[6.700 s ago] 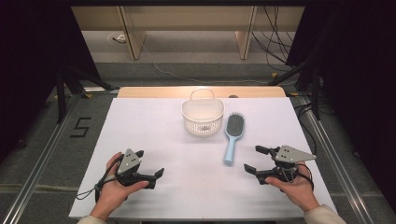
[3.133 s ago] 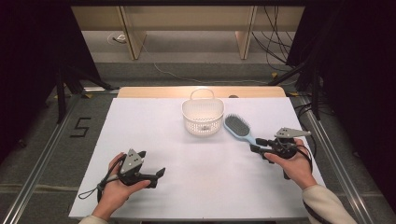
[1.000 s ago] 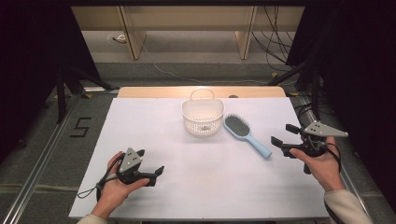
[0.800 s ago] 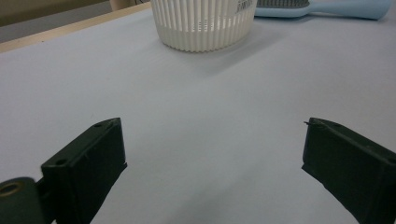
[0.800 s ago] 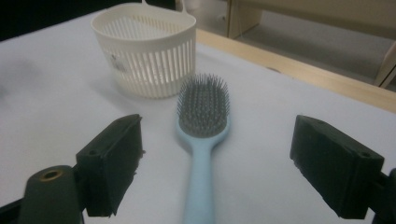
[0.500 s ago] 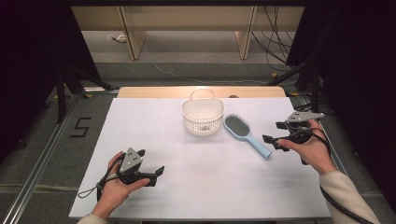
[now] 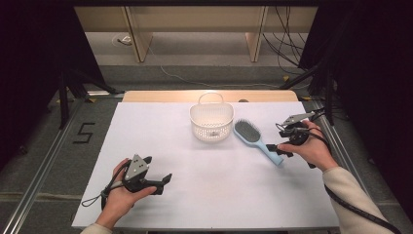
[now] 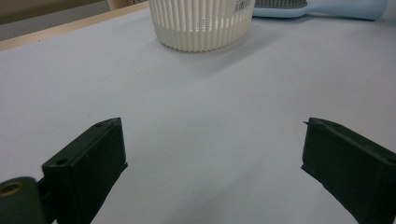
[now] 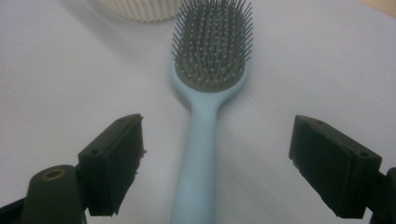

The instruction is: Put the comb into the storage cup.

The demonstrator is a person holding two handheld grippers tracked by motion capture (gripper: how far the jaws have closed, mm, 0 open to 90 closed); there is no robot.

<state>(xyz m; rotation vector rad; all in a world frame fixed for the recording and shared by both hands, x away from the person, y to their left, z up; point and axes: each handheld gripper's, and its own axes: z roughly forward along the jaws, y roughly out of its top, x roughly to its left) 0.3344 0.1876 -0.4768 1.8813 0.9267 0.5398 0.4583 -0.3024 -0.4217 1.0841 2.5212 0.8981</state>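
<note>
Standing at the table edge, noting positions against the white basket [image 7: 211,122] as landmark. The basket sits upright toward the far middle of the white table [image 7: 146,136], its handle raised at the back.

Hairbrush [image 7: 255,138]: light blue, lying flat, bristles up, just beside the basket on its right. The grey bristle head is the end nearer the basket; the handle runs away from it, toward the person's right and the near side. Brush and basket look close but apart.

Right gripper [image 7: 278,141]: held at the far end of the brush handle, on the side away from the basket. In the right gripper view its jaws stand wide apart, one on either side of the handle, with clear table showing between each jaw and the handle. Nothing is clamped. Whether the jaws rest on the table cannot be told.

Left gripper [image 7: 158,179]: well away from the basket, toward the near left of the table, held in the person's left hand. In the left gripper view its jaws are spread wide over bare table, holding nothing, aimed toward the basket, with the brush beyond it.
</note>
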